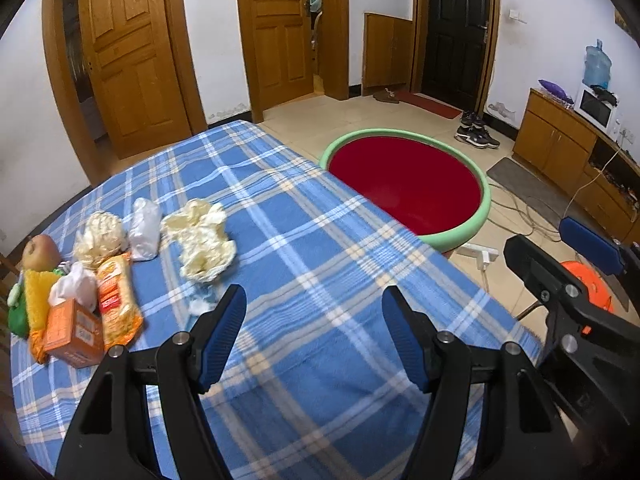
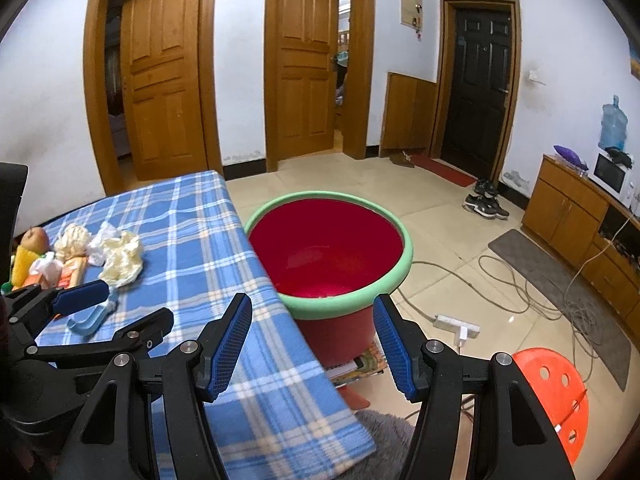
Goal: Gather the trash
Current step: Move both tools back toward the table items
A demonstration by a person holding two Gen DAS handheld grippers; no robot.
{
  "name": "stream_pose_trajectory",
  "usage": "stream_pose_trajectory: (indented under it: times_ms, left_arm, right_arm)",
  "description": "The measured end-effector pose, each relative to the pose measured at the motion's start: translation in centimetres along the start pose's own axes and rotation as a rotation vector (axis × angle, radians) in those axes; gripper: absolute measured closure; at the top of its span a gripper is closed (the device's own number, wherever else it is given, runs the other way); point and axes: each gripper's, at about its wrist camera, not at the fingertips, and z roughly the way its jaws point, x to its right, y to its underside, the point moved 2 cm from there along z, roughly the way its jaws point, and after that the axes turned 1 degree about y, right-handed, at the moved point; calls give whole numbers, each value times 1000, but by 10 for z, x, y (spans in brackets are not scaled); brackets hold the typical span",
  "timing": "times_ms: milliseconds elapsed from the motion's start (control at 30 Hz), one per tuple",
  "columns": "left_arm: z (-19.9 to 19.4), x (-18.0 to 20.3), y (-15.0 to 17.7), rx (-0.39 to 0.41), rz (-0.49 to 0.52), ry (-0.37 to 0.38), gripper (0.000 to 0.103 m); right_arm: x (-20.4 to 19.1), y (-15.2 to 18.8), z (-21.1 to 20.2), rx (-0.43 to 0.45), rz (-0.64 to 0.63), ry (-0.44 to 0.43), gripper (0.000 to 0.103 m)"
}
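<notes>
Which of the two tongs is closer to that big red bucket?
Right. The right tongs hang open at the table's edge, just before the red bucket. The left tongs, open too, are over the blue checked tablecloth, farther from it.

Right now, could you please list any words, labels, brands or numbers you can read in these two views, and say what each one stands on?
None can be read with certainty.
Orange snack packet: red label patches with white characters, too blurred to read.
Orange tissue box: small printing and a pale panel, too small to read.
Microwave: no legible marking.
Water bottle: no legible label.
</notes>
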Motion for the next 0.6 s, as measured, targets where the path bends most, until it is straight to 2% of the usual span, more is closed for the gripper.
stream_pose_trajectory:
  times_ms: [300,467,600]
  left_arm:
    - [-3,-41,14,-29,-84,-39,33]
    - [-11,-83,30,-45,-161,-116,34]
    - [-25,-126,48,-53,-244,-189,35]
  right_arm:
    - [-32,-1,7,-10,-43,-71,39]
    - [-67,-1,14,-18,-96,-148,39]
    - [-114,-1,20,-34,-160,-252,39]
